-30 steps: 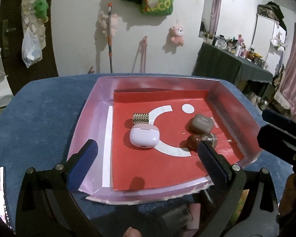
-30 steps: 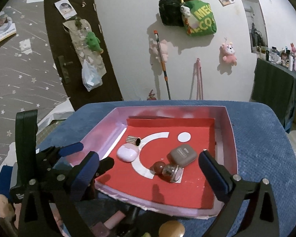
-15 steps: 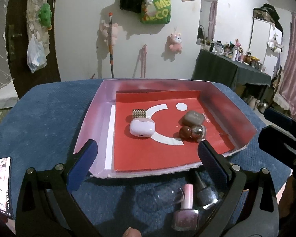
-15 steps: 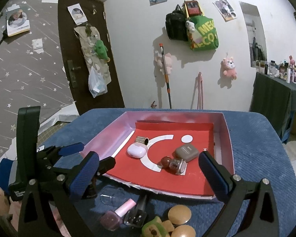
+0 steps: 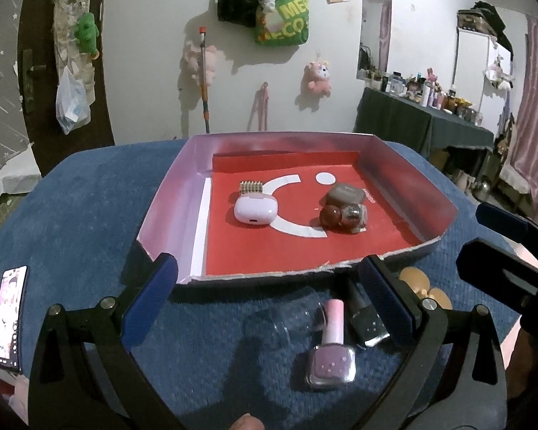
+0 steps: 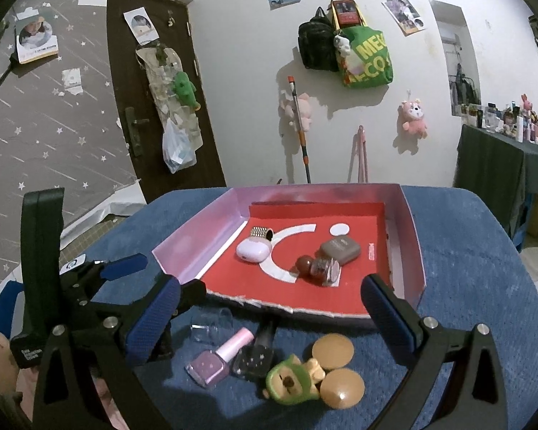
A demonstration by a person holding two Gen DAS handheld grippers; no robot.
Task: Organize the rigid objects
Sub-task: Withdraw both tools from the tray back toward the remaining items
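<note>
1. Blue carpet-like cloth [image 5: 89,197] covers the table; a pink-walled tray [image 5: 168,193] with a red floor sits on it.
2. Inside the tray lie a lilac case [image 5: 255,210], a taupe case [image 5: 345,193] and a brown bottle [image 5: 342,216].
3. Left gripper [image 5: 267,299], jaws wide apart, hovers over a pink nail polish [image 5: 330,349] and dark nail polish [image 5: 367,322] lying before the tray.
4. Right gripper [image 6: 269,317], jaws apart, frames those bottles and a green toy [image 6: 292,381].
</note>
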